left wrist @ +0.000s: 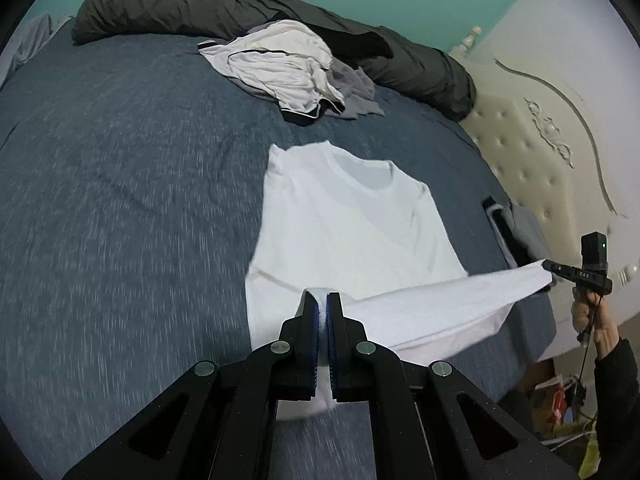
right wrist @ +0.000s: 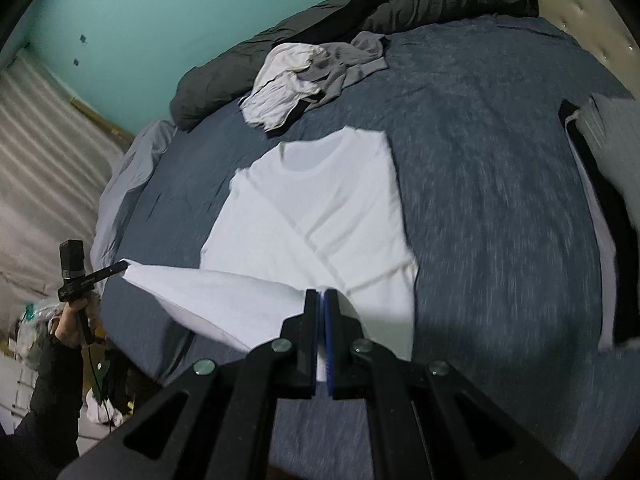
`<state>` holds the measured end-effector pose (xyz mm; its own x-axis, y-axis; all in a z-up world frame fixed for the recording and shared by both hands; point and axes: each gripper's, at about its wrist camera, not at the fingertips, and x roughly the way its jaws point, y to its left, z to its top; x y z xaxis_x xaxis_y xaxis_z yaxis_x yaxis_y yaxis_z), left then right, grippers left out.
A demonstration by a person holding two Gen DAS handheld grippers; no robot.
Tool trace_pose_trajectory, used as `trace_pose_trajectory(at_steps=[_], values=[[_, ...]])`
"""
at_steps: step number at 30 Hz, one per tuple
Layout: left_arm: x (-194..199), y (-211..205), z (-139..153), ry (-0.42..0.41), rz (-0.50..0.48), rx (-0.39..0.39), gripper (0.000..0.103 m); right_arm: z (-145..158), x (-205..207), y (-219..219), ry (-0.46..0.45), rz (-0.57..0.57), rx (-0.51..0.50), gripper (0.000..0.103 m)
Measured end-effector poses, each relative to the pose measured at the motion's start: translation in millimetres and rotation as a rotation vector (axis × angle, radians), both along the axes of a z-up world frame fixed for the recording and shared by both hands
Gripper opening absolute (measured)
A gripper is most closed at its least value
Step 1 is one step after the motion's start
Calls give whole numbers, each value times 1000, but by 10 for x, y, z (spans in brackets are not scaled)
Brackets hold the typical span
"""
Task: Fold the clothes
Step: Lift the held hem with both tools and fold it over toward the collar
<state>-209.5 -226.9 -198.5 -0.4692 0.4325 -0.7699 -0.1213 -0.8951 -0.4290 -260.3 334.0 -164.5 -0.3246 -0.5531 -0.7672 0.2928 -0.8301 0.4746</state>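
Observation:
A white T-shirt lies on the blue bed cover, collar at the far end and sleeves folded in. Its bottom hem is lifted off the bed and stretched between both grippers. My left gripper is shut on one hem corner, with white cloth pinched between the blue pads. In the left wrist view my right gripper holds the other corner at the right, off the bed's side. In the right wrist view the right gripper is shut on the white T-shirt, and the left gripper pulls the hem at the left.
A loose pile of white and grey clothes lies beyond the shirt, with a rolled dark duvet behind it. A cream tufted headboard stands at the right. Folded dark and grey items sit near the bed's right edge. Clutter covers the floor.

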Motion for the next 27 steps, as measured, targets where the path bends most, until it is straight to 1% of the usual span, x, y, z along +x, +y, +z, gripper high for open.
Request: trace_pose_trajectory(at_steps=[7,14,16,20,25,27], values=[[-859,-55,-196,-23,30,2,4,-145,-829,-74,-9,-44,17,2],[-1676,-114,-565,-64,65,16,4,-405,-1662,-189,-18,-83,57,2],[-1843,-125,-673,-71,88,19,4,-520,-1871,-216,-27,-94,68,2],[-2171,-145,-897,-90,103,16,4,-764,-2247,-269,-42,-116,93,2],[-2447,-177,-1104,-94,136,12,4,-1014,-2602,-312,-43,-145,123,2],[-2510,-161,-1238,-111,145,9,4,-1100,-2698,-319,-32,-159,128,2]])
